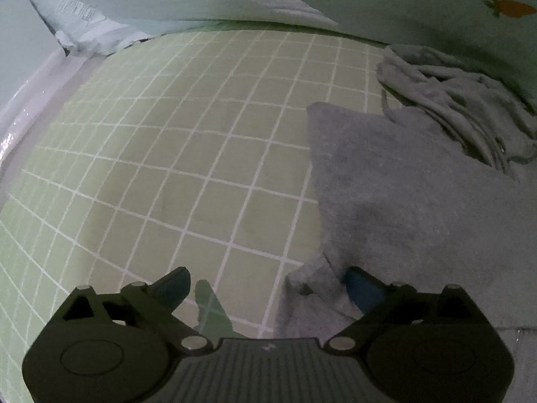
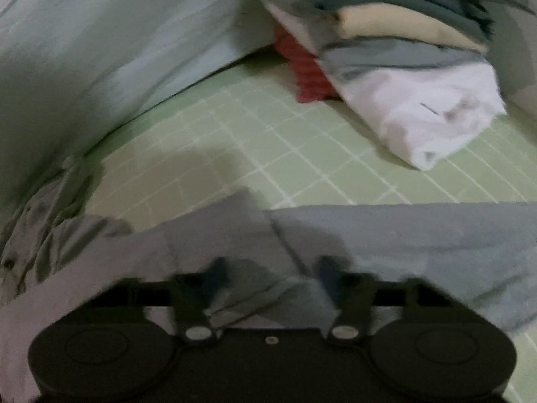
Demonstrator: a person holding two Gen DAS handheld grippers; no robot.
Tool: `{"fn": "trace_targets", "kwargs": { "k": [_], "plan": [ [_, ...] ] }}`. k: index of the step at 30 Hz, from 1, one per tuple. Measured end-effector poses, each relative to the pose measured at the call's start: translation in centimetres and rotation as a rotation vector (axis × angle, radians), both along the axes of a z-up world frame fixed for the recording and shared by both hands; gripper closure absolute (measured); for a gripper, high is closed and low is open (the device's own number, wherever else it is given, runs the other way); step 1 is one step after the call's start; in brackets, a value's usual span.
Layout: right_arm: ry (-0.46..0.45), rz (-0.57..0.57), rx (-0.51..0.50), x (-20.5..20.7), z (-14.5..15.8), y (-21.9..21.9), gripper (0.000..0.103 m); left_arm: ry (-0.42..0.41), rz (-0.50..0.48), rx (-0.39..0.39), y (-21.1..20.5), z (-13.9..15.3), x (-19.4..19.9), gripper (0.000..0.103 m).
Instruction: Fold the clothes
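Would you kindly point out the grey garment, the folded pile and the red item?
grey garment (image 1: pixel 402 201), left wrist view, its flat middle.
folded pile (image 2: pixel 386 27), right wrist view, beige layer.
red item (image 2: pixel 307 77), right wrist view, ribbed part beneath the pile.

Your left gripper (image 1: pixel 266 285) has a black body with two round, disc-like housings at its sides, a ribbed grey centre panel bearing a small pale mark, and silver pivot screws on angular black linkages that end in blue-padded fingers (image 1: pixel 362 287). Your right gripper (image 2: pixel 270 270) shows the same black twin-disc body, silver pivot screws and a small centre screw, with blurred dark blue-tinged fingers (image 2: pixel 327 270).
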State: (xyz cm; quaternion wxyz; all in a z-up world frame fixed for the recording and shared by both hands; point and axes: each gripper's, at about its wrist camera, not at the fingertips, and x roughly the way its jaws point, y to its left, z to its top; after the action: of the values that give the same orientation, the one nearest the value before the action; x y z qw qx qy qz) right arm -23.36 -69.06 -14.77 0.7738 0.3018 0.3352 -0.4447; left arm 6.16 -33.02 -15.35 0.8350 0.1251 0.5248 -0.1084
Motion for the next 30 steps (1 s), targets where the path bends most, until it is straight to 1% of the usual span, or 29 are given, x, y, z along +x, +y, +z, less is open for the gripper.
{"fn": "trace_targets", "kwargs": {
  "k": [1, 2, 4, 5, 7, 8, 9, 12, 18, 19, 21, 23, 24, 25, 26, 27, 30],
  "plan": [
    [0.005, 0.021, -0.003, 0.3, 0.1, 0.1, 0.091, 0.004, 0.006, -0.007, 0.1, 0.0, 0.0, 0.002],
    [-0.011, 0.031, -0.021, 0.3, 0.6, 0.4, 0.091, 0.008, 0.012, -0.015, 0.3, -0.1, 0.1, 0.002],
    [-0.131, 0.010, -0.068, -0.6, 2.9, 1.2, 0.092, 0.014, 0.027, -0.030, 0.6, -0.2, 0.1, 0.001],
    [-0.161, -0.005, -0.073, -0.9, 3.4, 1.3, 0.092, 0.014, 0.040, -0.039, 0.7, -0.2, 0.0, 0.000],
    [-0.140, -0.040, -0.050, -1.1, 3.0, 1.1, 0.092, 0.015, 0.065, -0.058, 0.9, -0.4, -0.1, 0.000],
    [-0.135, -0.037, -0.043, -0.9, 2.9, 1.4, 0.092, 0.017, 0.066, -0.057, 0.9, -0.3, -0.2, 0.000],
    [-0.136, -0.010, -0.042, -0.4, 2.9, 2.1, 0.092, 0.021, 0.058, -0.051, 0.9, -0.2, -0.2, 0.000],
    [-0.138, 0.070, -0.037, 1.0, 3.1, 4.1, 0.092, -0.024, 0.030, -0.040, 1.2, 1.0, -1.1, 0.000],
    [-0.143, 0.229, -0.027, 3.8, 3.4, 8.1, 0.091, -0.053, 0.023, -0.086, 2.4, 2.8, -2.9, 0.000],
    [-0.144, 0.256, -0.026, 4.3, 3.5, 8.8, 0.088, -0.058, 0.016, -0.090, 2.5, 3.1, -3.3, 0.000],
    [-0.145, 0.309, -0.023, 5.2, 3.6, 10.1, 0.070, -0.075, -0.007, -0.097, 2.7, 3.8, -4.2, 0.000],
    [-0.132, 0.314, -0.046, 4.3, 3.8, 10.9, 0.043, -0.101, -0.040, -0.098, 2.9, 4.7, -5.2, 0.000],
    [-0.123, 0.307, -0.063, 3.6, 4.0, 11.1, 0.035, -0.115, -0.058, -0.097, 2.9, 5.1, -5.7, 0.000],
    [-0.114, 0.301, -0.079, 2.8, 4.1, 11.4, 0.018, -0.130, -0.076, -0.096, 2.9, 5.5, -6.3, 0.000],
    [-0.105, 0.294, -0.096, 2.1, 4.3, 11.7, 0.005, -0.139, -0.091, -0.096, 2.8, 5.8, -6.9, 0.000],
    [-0.096, 0.287, -0.113, 1.3, 4.4, 11.9, 0.002, -0.144, -0.105, -0.096, 2.6, 6.1, -7.4, 0.000],
    [-0.068, 0.268, -0.162, -0.9, 4.8, 12.7, 0.000, -0.148, -0.146, -0.107, 1.5, 6.6, -9.1, 0.000]
  ]
}}
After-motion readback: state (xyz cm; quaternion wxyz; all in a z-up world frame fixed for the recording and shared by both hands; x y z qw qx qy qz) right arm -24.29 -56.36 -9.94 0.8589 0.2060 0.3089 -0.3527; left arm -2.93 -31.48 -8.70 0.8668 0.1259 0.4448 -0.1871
